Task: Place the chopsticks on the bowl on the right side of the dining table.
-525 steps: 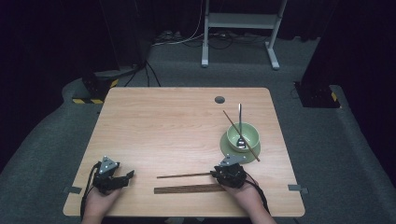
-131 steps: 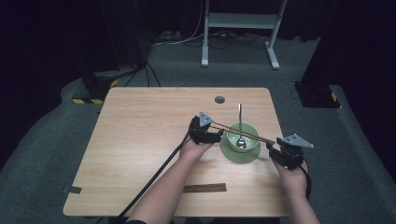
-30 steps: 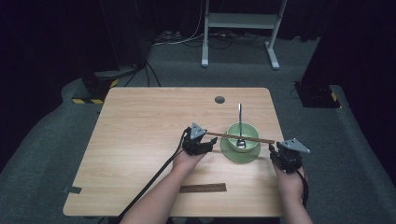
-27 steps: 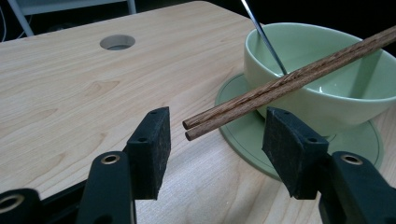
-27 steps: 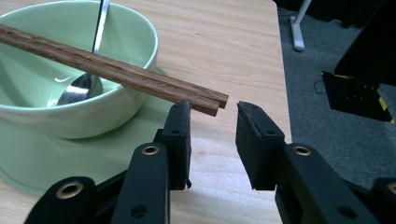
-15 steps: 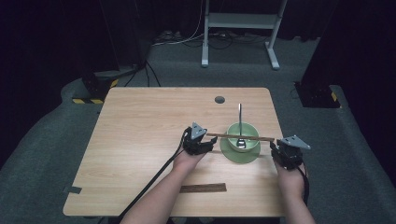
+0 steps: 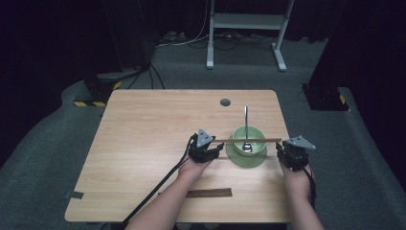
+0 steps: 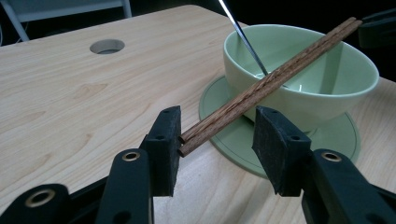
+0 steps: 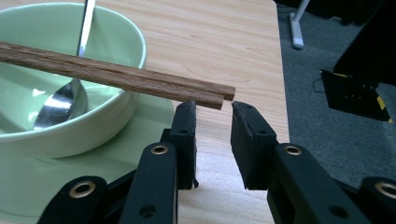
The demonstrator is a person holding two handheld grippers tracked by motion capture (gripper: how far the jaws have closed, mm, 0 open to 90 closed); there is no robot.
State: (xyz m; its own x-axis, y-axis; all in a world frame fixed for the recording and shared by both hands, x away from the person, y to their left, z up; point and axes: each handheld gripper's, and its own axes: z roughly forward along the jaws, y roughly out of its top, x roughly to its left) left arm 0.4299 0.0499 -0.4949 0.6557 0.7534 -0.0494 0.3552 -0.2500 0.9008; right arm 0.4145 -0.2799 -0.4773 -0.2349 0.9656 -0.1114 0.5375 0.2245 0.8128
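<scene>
A pair of brown wooden chopsticks (image 7: 249,141) lies across the rim of a pale green bowl (image 7: 256,148) on a matching saucer (image 7: 239,160). A metal spoon (image 7: 245,120) leans in the bowl. My left gripper (image 7: 213,149) is at the pair's left end. Its jaws have just been closing and are open, with the chopsticks (image 8: 261,88) between them, the ends touching one pad. My right gripper (image 7: 282,151) is at the other end. Its jaws have also just been closing and stand open, a narrow gap under the tips of the chopsticks (image 9: 116,77).
A second pair of dark chopsticks (image 7: 209,193) lies flat near the table's front edge, between my forearms. A round cable hole (image 7: 225,102) sits at the back of the wooden table (image 7: 143,134). The table's right edge is close beside my right gripper (image 9: 215,112).
The left end of the chopsticks has come down a little, so the pair now lies level across the bowl. Both hands stay about where they were.
</scene>
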